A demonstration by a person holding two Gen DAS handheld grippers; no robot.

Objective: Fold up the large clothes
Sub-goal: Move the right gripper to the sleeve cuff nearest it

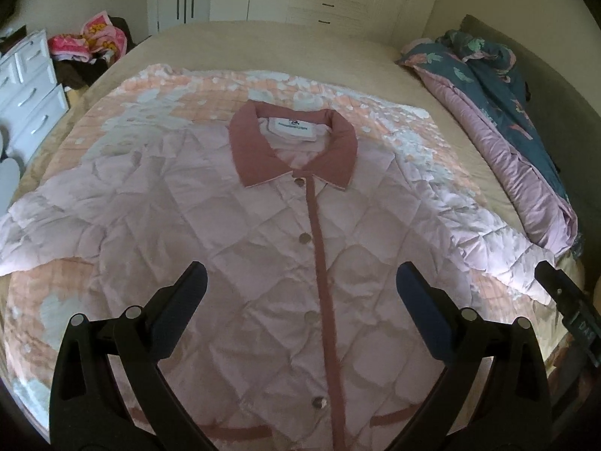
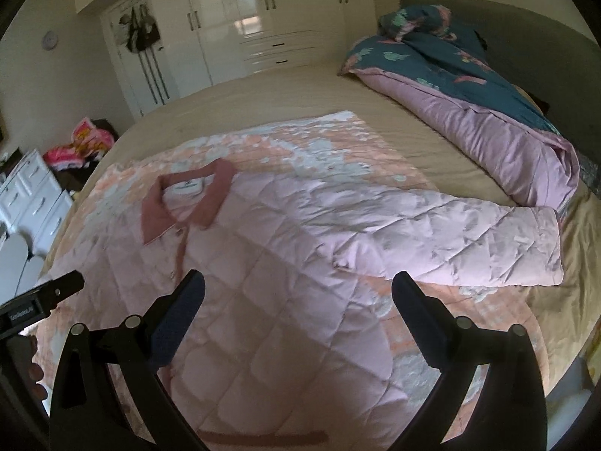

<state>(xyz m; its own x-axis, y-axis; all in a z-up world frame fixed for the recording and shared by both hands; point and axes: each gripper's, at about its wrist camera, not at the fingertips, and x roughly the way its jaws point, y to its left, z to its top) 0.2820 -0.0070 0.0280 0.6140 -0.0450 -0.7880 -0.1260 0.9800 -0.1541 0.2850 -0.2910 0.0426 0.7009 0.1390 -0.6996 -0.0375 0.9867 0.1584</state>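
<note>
Item: quilted pink jacket (image 1: 263,244), laid face up and buttoned on a peach patterned blanket (image 1: 319,90) that covers the near part of the bed (image 1: 300,45). The darker pink collar (image 1: 293,146) points to the far side and the hem lies near you. Both sleeves are spread flat to left and right, which looks like the start position for a fold; no fold has been made yet.

Your left claw (image 1: 300,289) hovers over the front placket, fingers apart, holding nothing. Your right claw (image 2: 298,297) hangs over the body beside the right sleeve (image 2: 469,240), likewise apart and empty.

Containers: white drawer unit (image 1: 30,90) at far left and wardrobe (image 2: 233,26) at the far wall, all shut; contents cannot be told.

Also on bed: rolled floral duvet (image 2: 469,112), right side.
</note>
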